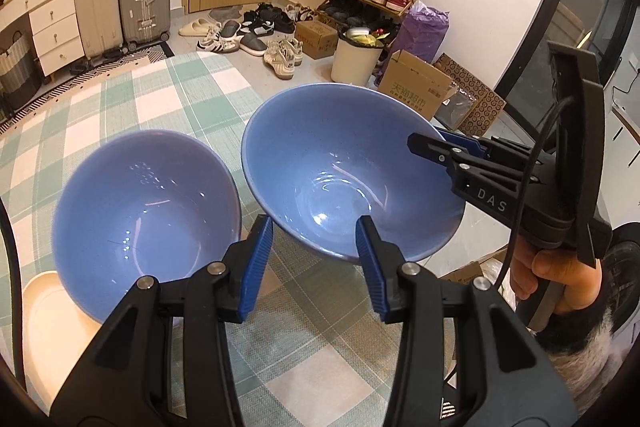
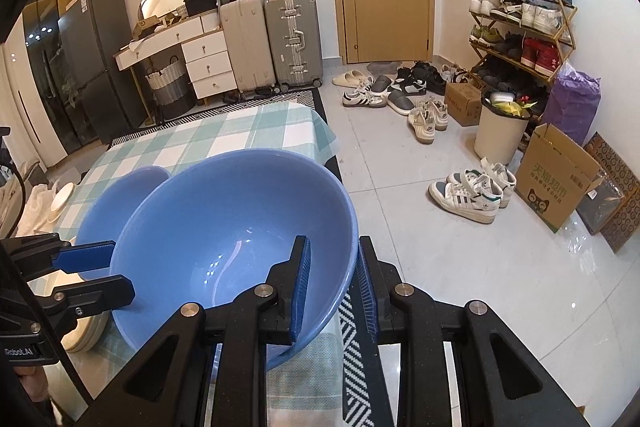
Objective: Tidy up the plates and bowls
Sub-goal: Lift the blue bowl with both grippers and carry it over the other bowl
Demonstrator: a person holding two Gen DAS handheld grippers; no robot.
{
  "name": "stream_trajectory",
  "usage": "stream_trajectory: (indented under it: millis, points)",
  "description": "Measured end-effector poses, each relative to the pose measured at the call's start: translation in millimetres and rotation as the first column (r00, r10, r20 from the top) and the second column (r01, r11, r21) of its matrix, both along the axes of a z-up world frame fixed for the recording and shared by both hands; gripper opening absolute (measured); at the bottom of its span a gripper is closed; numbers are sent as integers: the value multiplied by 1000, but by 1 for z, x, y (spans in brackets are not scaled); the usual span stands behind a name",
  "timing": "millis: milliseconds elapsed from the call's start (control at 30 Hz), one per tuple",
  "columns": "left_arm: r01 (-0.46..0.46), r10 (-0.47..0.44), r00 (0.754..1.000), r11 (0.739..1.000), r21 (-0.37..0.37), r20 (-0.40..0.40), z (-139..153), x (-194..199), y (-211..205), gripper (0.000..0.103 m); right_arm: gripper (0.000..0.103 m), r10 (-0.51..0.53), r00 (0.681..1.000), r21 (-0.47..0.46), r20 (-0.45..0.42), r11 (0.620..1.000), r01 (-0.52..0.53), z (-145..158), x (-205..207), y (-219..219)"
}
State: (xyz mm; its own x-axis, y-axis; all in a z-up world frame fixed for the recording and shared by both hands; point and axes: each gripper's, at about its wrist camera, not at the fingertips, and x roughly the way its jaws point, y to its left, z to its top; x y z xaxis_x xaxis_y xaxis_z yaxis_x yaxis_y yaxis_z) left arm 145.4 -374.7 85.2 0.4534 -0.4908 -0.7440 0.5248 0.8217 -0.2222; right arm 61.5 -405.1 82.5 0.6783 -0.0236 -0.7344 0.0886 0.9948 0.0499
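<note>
**Two blue bowls, one lifted by its rim**

Through the left wrist camera we see our left hand-held gripper (image 1: 316,263) with its jaws partly open and nothing between the blue pads; the checked cloth of the bench (image 1: 168,107) shows through the gap. At ten o'clock from it sits the resting blue bowl (image 1: 144,211), partly covering a cream plate (image 1: 44,311) at eight o'clock. At twelve o'clock the lifted blue bowl (image 1: 348,175) hangs tilted, pinched at its three o'clock rim by our right hand-held gripper (image 1: 430,143). We judge the left one waits empty so it can steady or receive.

Through the right wrist camera our right hand-held gripper (image 2: 334,285) is clamped nearly closed on the lifted blue bowl (image 2: 232,239), one pad inside the wall, one outside, a rim grip suiting a thin wall. The resting blue bowl (image 2: 120,199) lies behind at ten o'clock, so we read nesting as the aim. The left hand-held gripper (image 2: 104,269) shows at nine o'clock, empty.
</note>
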Motion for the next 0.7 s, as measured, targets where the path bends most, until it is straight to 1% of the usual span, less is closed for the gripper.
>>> stream_trajectory:
  millis: [333, 700]
  points:
    - [-25, 27, 998, 999, -24, 56, 28, -16, 26, 40, 24, 22, 999, -29, 47, 999, -21, 25, -6, 22]
    - [-70, 73, 992, 997, -38, 103, 56, -29, 63, 40, 24, 65, 993, -60, 99, 996, -60, 56, -8, 60]
